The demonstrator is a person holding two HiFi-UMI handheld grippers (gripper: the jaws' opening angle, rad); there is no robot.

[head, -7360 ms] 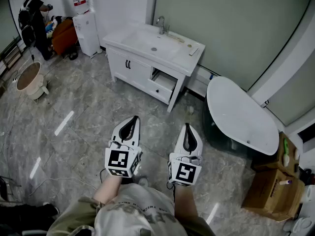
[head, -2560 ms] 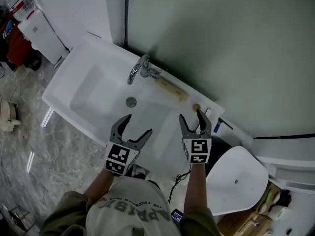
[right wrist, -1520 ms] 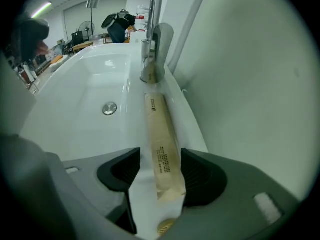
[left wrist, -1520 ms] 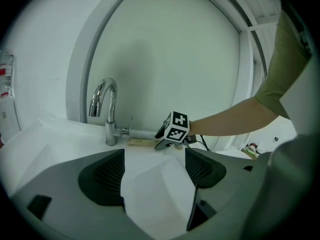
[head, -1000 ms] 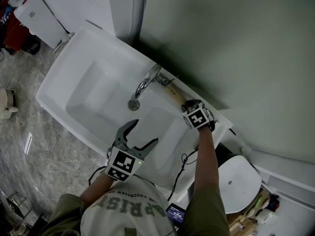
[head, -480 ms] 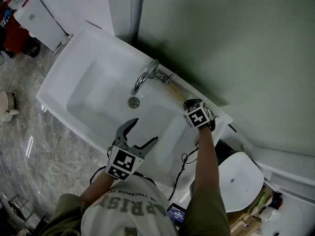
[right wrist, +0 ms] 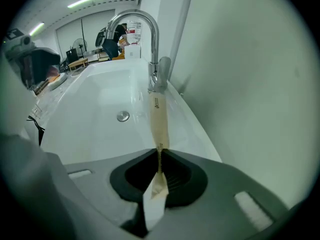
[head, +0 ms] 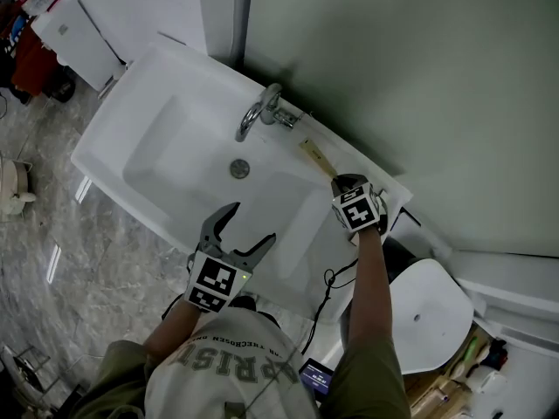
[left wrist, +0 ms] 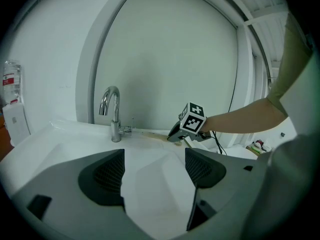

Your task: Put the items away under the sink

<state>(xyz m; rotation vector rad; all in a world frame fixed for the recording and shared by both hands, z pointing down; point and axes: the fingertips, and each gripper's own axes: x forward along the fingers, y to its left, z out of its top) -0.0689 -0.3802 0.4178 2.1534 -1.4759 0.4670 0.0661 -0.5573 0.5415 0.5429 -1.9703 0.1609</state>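
Nearest the person, the left gripper (head: 248, 226) still hovers over the front of the white rectangular ceramic sink (head: 179, 160). Its jaws are spread wide with nothing between them, much as a second ago.

The change is at the right gripper (head: 344, 182), farther back on the sink's rear ledge. Its jaws have just been closing, and they now pinch one end of a long, flat, cream-coloured paper packet (right wrist: 159, 119). The right gripper view shows the wrapper creased between the pads. The rest of the packet runs along the ledge toward the base of the curved chrome faucet (head: 258, 112). The near end looks slightly raised, though I cannot tell whether the far end has left the ledge.

For the task, this reads as the pick-up done. The packet still has to be carried down to the storage under the sink, which these views do not show.

Counted, there are two grippers, one packet, one sink with one round metal drain (head: 239, 168), and one faucet. Beyond them is the pale green wall (head: 393, 59).
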